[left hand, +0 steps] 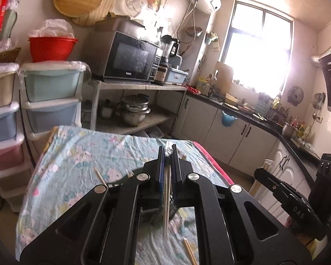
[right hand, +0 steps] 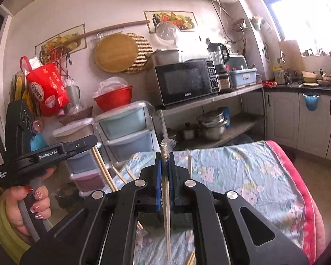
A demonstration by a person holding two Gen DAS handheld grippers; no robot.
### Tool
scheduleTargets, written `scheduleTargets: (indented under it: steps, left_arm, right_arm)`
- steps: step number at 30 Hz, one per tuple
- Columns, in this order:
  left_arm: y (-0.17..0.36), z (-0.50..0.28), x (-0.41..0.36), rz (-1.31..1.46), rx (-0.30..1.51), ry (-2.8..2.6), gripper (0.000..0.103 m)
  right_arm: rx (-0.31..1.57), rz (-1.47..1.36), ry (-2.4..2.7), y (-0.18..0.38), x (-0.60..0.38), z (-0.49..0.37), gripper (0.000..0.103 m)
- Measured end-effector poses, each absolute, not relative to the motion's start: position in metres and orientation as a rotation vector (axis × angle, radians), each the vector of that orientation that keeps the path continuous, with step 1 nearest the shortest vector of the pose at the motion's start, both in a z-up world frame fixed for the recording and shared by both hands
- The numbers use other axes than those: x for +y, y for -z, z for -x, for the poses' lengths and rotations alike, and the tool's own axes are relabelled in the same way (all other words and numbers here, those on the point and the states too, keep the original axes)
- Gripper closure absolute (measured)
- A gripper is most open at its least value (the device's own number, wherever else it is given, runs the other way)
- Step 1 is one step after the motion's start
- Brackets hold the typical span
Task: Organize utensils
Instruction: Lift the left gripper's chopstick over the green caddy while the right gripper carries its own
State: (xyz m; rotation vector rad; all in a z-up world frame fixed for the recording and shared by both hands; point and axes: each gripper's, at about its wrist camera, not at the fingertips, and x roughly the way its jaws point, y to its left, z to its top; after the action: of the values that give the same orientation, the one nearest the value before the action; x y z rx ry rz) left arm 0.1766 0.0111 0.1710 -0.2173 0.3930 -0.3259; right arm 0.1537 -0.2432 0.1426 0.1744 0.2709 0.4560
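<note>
Two hand-held grippers, left (left hand: 167,152) and right (right hand: 165,156), each clamp wrapped chopsticks (right hand: 166,190).

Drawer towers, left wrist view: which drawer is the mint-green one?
The top drawer of the right-hand tower, directly under the red bowl. The drawer below it is blue, and the left tower's top drawer is cream.

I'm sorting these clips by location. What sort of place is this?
A home kitchen, most likely: a microwave on a shelf with stacked metal pots below, and white cabinets under a cluttered black counter by the window.
</note>
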Motion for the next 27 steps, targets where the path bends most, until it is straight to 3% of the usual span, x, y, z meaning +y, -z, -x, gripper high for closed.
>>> scheduleTargets:
  steps: [27]
  left_arm:
    - [-0.219, -0.205, 0.036, 0.150, 0.259, 0.176, 0.100]
  right_arm:
    - [0.161, -0.080, -0.480, -0.194, -0.202, -0.197, 0.097]
